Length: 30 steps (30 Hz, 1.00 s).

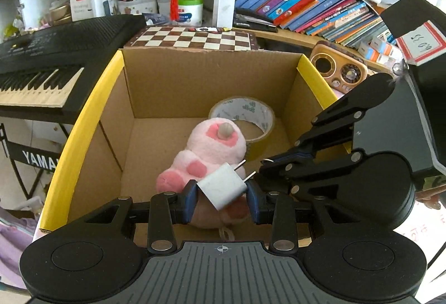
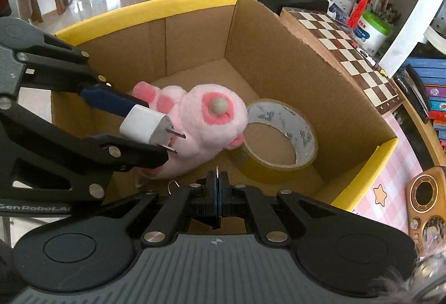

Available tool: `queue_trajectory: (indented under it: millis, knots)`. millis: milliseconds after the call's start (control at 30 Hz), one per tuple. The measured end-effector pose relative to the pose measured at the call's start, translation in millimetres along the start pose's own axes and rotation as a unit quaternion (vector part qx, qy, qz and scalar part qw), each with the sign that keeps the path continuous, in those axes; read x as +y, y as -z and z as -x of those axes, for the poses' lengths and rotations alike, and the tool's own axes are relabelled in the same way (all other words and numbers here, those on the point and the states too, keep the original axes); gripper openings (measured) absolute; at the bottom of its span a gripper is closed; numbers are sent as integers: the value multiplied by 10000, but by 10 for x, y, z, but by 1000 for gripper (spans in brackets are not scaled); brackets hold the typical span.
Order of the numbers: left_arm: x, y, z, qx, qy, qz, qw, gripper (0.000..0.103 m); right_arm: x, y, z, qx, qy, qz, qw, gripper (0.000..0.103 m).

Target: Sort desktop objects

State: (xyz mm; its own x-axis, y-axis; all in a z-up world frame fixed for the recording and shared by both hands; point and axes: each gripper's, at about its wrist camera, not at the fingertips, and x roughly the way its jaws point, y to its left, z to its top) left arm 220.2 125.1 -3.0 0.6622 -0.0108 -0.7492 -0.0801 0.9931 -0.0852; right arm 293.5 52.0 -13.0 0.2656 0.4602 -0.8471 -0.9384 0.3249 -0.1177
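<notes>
Both grippers are matte black plastic: a ribbed grey-black base plate with a white crosshair mark, round discs at either side, silver rivets along linkage arms, and dark blue pads lining the fingers (image 1: pixel 189 199). White "GenRobot.AI" lettering shows at nine o'clock in the right wrist view.

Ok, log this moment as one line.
left gripper: shut on white charger | right gripper: shut on thin metal piece | cardboard box: below

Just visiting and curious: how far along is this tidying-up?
Done: a pink plush toy and a tape roll already lie in the cardboard box. In hand: the left tool holds a white charger plug over the box, not yet dropped. Left: what remains outside is unclear.
</notes>
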Motion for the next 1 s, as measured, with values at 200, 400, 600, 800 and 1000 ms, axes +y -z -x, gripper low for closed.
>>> queue_trajectory:
  millis: [200,400,600,800,1000]
  knots:
    - [-18,11,64,-187,-72,-2,9998,39,0,14,82,-212,144,-182,9995,2]
    - [16,12,280,-632,-70,81,9979,67,-39,100,396,-721,374,-810,9934,12]
    - [-16,43,549,-1141,-162,106,9933,78,-16,228,741,-1171,677,-1445,9802,21]
    - [-65,155,790,-1467,-241,24,9889,84,108,405,1050,-1557,1093,-1946,9623,32]
    - [-37,315,965,-1553,-219,65,9876,84,256,614,1292,-1783,1442,-2363,9442,34]
